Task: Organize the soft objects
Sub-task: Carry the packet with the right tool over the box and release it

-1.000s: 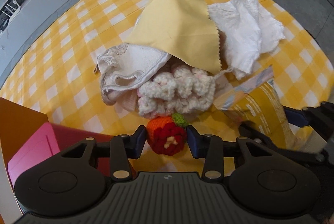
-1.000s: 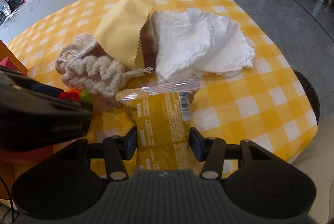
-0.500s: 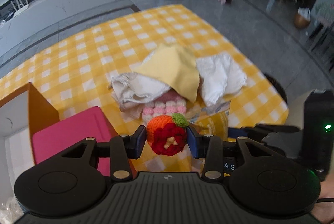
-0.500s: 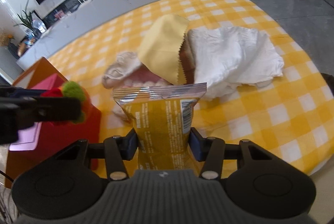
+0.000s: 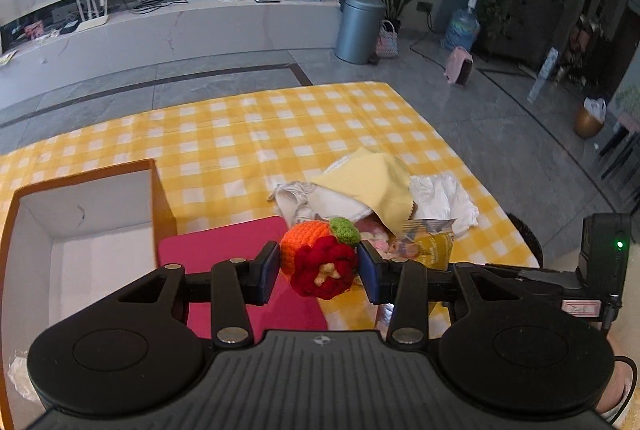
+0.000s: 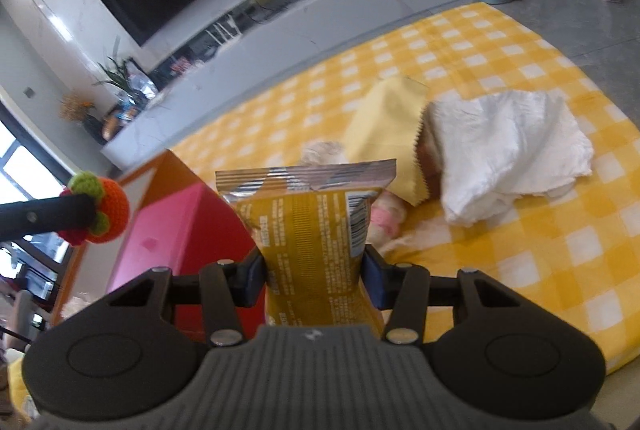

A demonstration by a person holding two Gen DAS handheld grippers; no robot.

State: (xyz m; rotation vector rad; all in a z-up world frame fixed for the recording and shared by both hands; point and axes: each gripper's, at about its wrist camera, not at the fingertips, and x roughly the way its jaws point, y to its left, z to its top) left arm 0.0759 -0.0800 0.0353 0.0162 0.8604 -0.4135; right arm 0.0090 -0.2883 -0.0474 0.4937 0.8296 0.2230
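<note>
My left gripper (image 5: 319, 272) is shut on a crocheted orange, red and green toy (image 5: 318, 260), held high above the table; the toy also shows in the right wrist view (image 6: 98, 207). My right gripper (image 6: 314, 276) is shut on a yellow snack packet (image 6: 310, 226), lifted upright; the packet shows beside the left gripper (image 5: 430, 244). On the yellow checked tablecloth (image 5: 248, 133) lies a pile: a yellow cloth (image 5: 370, 183), a white cloth (image 6: 504, 145), a beige cloth (image 5: 316, 199) and pink-white knit (image 6: 384, 218).
An open orange box with a white inside (image 5: 86, 230) stands at the left. A pink box (image 5: 224, 246) sits next to it, under the left gripper. The table's right edge (image 5: 496, 189) drops to a grey floor.
Both grippers have risen well above the table and tilted up, carrying the toy and the packet. The pile now looks smaller and farther away. The orange box has come into view.
</note>
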